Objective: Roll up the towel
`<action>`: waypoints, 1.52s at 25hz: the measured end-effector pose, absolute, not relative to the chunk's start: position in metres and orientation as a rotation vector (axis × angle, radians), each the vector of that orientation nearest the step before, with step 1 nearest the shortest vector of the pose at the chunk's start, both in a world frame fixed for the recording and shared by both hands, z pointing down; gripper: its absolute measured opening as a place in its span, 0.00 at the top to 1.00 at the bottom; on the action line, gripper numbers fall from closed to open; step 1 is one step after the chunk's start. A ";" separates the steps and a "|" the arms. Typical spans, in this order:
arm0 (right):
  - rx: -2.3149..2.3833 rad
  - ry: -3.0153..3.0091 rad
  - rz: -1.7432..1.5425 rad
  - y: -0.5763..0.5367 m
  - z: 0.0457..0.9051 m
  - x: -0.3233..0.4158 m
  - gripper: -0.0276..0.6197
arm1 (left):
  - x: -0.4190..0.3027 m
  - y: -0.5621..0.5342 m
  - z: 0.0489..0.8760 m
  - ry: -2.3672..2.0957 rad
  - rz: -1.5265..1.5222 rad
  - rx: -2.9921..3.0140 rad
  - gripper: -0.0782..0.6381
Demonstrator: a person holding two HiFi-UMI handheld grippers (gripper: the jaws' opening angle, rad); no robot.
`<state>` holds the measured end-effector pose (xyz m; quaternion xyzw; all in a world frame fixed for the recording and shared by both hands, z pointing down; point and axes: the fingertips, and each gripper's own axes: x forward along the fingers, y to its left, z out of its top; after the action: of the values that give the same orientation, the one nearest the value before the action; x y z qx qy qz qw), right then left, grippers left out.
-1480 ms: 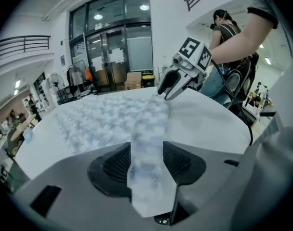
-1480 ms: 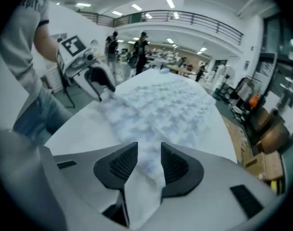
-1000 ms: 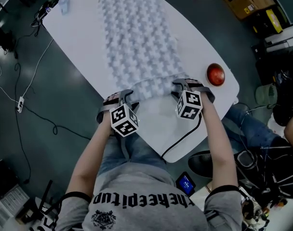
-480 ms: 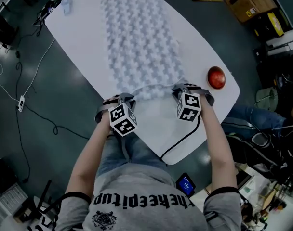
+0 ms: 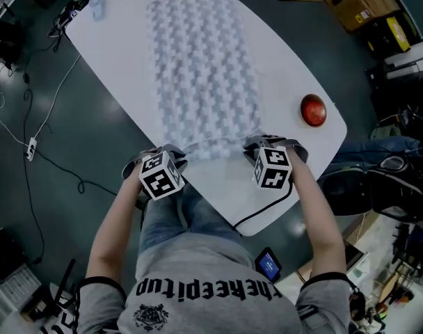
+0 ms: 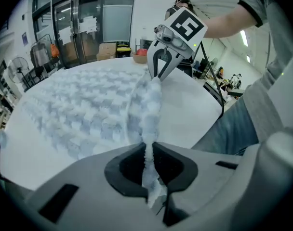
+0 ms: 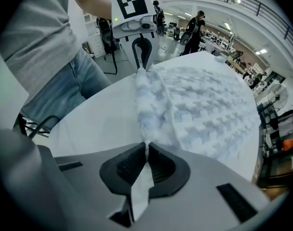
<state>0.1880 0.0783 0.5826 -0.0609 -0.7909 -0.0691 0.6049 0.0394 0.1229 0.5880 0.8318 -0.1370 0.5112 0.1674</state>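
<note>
You've got L gripper (image 5: 172,153) & R gripper (image 5: 252,144), jaws just closed, each clamped on a near corner of the waffle towel (image 5: 201,68). Hem betw. them is taut, prob. so it rolls even.
</note>
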 end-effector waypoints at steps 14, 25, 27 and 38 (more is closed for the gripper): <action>0.071 -1.841 -0.273 0.003 0.577 0.159 0.93 | 0.016 0.067 0.579 -0.526 1.232 2.373 0.81; 0.202 -1.791 -0.383 -0.055 0.583 0.140 0.93 | -0.005 0.005 0.585 -0.713 1.454 2.405 0.80; 0.228 -1.791 -0.389 -0.063 0.586 0.138 0.92 | -0.007 -0.004 0.586 -0.737 1.491 2.409 0.79; 0.371 -1.977 -0.322 -0.073 0.540 0.147 0.78 | -0.019 -0.022 0.530 -0.937 1.281 2.552 0.68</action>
<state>0.1475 -0.0726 0.5398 0.1552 -0.8262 -0.1346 0.5246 -0.0195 -0.0217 0.5302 0.8472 -0.3111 0.4253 0.0679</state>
